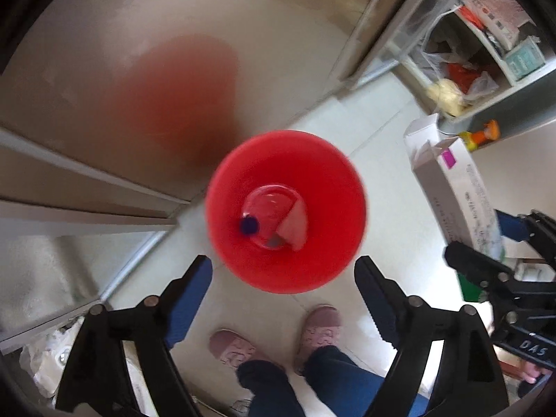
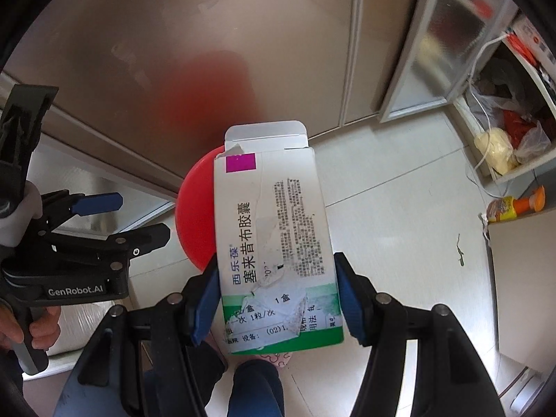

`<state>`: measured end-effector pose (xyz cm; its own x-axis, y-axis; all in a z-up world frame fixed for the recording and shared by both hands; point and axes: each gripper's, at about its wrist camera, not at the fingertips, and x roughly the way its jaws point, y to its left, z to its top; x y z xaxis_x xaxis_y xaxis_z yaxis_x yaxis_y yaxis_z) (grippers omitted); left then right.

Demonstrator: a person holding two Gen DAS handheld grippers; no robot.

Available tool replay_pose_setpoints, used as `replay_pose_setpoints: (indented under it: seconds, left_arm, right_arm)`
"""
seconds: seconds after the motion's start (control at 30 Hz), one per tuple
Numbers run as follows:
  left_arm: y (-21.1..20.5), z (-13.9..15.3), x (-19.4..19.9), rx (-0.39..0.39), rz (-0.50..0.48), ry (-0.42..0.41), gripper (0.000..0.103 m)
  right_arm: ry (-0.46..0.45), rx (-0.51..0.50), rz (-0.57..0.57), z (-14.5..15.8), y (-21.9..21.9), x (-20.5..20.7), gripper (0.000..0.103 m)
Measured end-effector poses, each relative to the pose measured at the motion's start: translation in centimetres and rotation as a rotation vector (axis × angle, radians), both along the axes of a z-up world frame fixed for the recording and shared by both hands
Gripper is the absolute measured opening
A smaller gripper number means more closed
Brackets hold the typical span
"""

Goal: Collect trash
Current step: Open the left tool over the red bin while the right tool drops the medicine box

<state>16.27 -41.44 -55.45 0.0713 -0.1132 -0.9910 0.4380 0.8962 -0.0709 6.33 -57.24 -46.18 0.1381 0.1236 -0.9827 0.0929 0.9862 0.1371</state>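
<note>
A red bin (image 1: 330, 180) stands on the pale tiled floor, straight below my left gripper (image 1: 283, 264). The left gripper's blue pads are wide apart with nothing between them. Inside the bin lie a clear plastic bottle (image 1: 269, 208) with a dark blue cap and a white scrap (image 1: 295, 224). My right gripper (image 2: 274, 264) is shut on a white and green medicine box (image 2: 274, 229), whose top flap is torn open. The box hangs just right of the bin (image 2: 194, 208). The left wrist view shows the box (image 1: 455, 187) and the right gripper (image 1: 486, 243) at its right edge.
Glossy cabinet doors (image 2: 173, 52) rise behind the bin. An open shelf (image 2: 500, 153) with plastic bags sits at the upper right, with an orange-capped bottle (image 2: 514, 206) on the floor by it. A person's feet in pink slippers (image 1: 319, 326) stand near the bin. A small scrap (image 2: 459, 250) lies on the tiles.
</note>
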Motion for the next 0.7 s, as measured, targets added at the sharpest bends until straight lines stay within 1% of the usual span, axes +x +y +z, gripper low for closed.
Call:
replay_pose_setpoints:
  seconds: [0.03, 0.07, 0.27, 0.33, 0.57, 0.7]
  left_arm:
    - [0.3, 0.0, 0.0, 0.027, 0.010, -0.019, 0.083]
    - [0.7, 0.0, 0.0, 0.036, 0.015, -0.030, 0.083]
    - [2.9, 0.1, 0.2, 0.060, 0.058, -0.064, 0.084]
    - [3.6, 0.1, 0.4, 0.073, 0.073, -0.071, 0.086]
    - [5.7, 0.6, 0.4, 0.072, 0.101, -0.071, 0.087]
    - [6.3, 1.2, 0.3, 0.075, 0.105, -0.099, 0.087]
  right_arm:
    - [0.000, 0.000, 0.008, -0.1, 0.2, 0.1, 0.058]
    - [0.002, 0.001, 0.017, -0.9, 0.5, 0.4, 0.058]
    - [0.011, 0.009, 0.072, -1.9, 1.9, 1.8, 0.059]
    - [0.021, 0.009, 0.087, -2.5, 2.3, 2.2, 0.059]
    - [0.025, 0.006, 0.144, -3.1, 3.5, 3.0, 0.059]
    - [0.032, 0.003, 0.145, -2.9, 3.9, 3.1, 0.059]
